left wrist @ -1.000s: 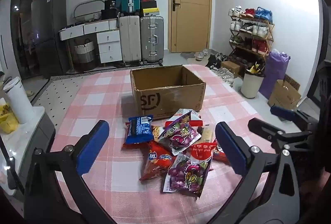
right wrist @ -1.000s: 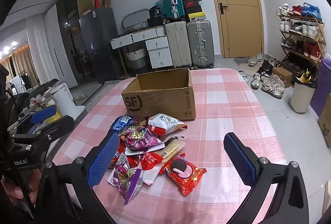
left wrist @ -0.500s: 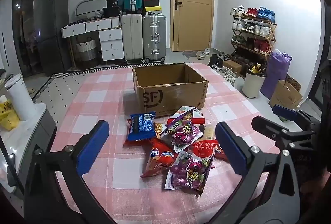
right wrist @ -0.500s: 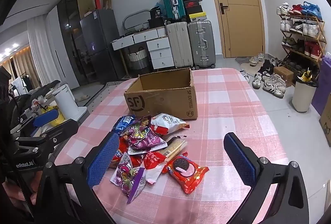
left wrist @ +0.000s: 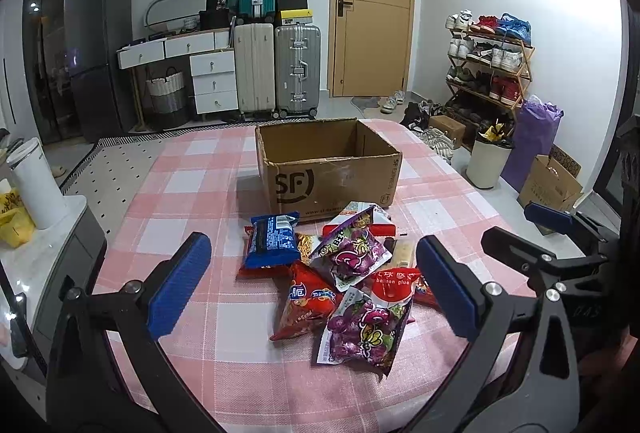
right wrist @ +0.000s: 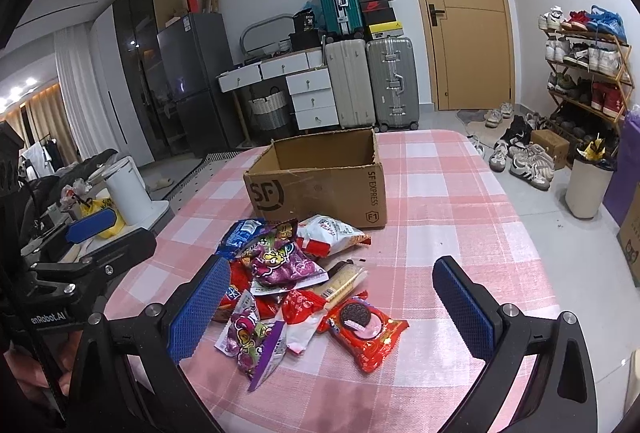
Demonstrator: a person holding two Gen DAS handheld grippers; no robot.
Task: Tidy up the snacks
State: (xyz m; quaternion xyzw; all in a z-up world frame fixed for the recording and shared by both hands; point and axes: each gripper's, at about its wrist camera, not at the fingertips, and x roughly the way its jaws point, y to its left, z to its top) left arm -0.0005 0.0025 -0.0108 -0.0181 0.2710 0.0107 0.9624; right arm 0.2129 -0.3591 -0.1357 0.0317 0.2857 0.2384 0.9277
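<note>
A pile of snack packets lies on the pink checked tablecloth (left wrist: 192, 193) in front of an open, empty SF cardboard box (left wrist: 328, 169). In the left wrist view I see a blue packet (left wrist: 274, 239), purple grape-candy bags (left wrist: 366, 325), and a red chip bag (left wrist: 306, 307). In the right wrist view the box (right wrist: 320, 181) stands behind the pile, with a red Oreo packet (right wrist: 364, 331) nearest and a white-red bag (right wrist: 332, 233) by the box. My left gripper (left wrist: 314, 289) is open and empty above the pile's near side. My right gripper (right wrist: 332, 311) is open and empty over the pile.
A white cylinder (left wrist: 38, 189) stands on a side unit left of the table. Suitcases (left wrist: 276, 69), drawers and a fridge line the far wall. A shoe rack (left wrist: 492, 61), bin (left wrist: 488, 163) and cartons stand on the floor to the right.
Both grippers have moved slightly forward toward the snack pile and box. Both stay open; nothing has been picked up.
</note>
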